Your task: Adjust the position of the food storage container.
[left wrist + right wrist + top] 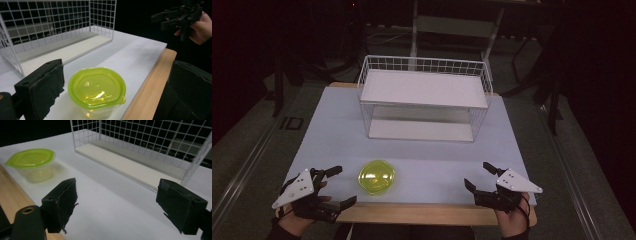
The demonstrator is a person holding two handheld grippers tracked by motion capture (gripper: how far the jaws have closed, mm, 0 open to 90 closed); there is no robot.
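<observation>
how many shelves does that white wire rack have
2. The rack has a top shelf level with its rim and a bottom shelf resting on the table. Both are bare; nothing seems hidden.

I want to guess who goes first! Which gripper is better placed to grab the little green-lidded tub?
Probably the left gripper. It sits open right beside the green-lidded tub, which lies between its jaws in the left gripper view. The right gripper, also open, is farther off across the white table.
</observation>
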